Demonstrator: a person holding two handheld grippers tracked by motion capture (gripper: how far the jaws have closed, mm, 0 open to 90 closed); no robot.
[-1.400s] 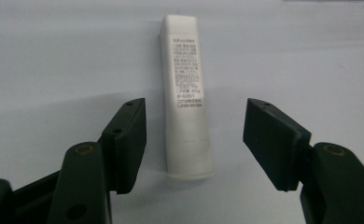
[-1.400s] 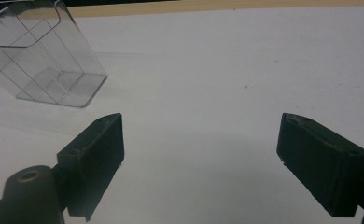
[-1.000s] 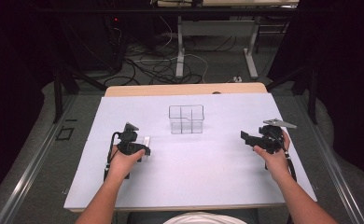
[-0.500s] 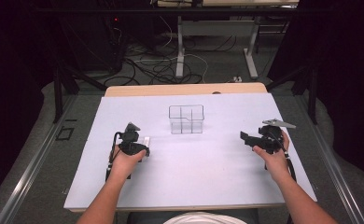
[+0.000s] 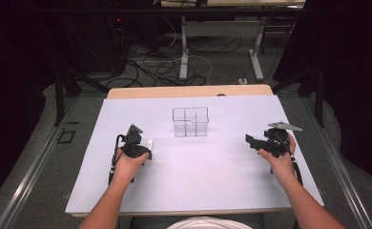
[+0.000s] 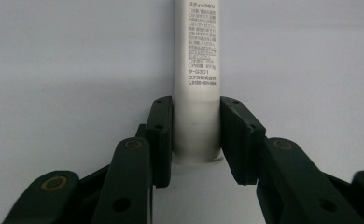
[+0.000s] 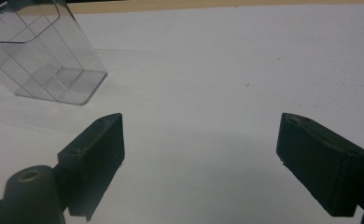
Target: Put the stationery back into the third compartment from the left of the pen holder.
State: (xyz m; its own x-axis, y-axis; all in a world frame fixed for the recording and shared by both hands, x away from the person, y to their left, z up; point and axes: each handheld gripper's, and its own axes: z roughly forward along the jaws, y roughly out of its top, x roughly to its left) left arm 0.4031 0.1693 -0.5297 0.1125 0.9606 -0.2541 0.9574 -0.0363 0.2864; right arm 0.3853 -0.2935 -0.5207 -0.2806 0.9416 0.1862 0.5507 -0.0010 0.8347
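A white glue stick [image 6: 196,70] with black print lies flat on the white table cover [image 5: 189,176]. My left gripper [image 6: 196,126] has its jaws around the stick's near end. The jaws have just been closing and both pads now touch its sides. In the high view the left gripper [image 5: 145,145] sits left of centre, with the glue stick [image 5: 149,142] poking out to its right. My right gripper [image 5: 248,139] rests at the right side of the table. In its own view the right gripper [image 7: 201,154] stands wide open over bare cover with nothing between the pads.
A clear plastic container [image 5: 190,121] with inner dividers stands at the middle back of the table; the clear container [image 7: 45,56] is up and to the left in the right gripper view. A wooden table edge [image 5: 189,90] runs behind the cover. Cables lie on the floor beyond.
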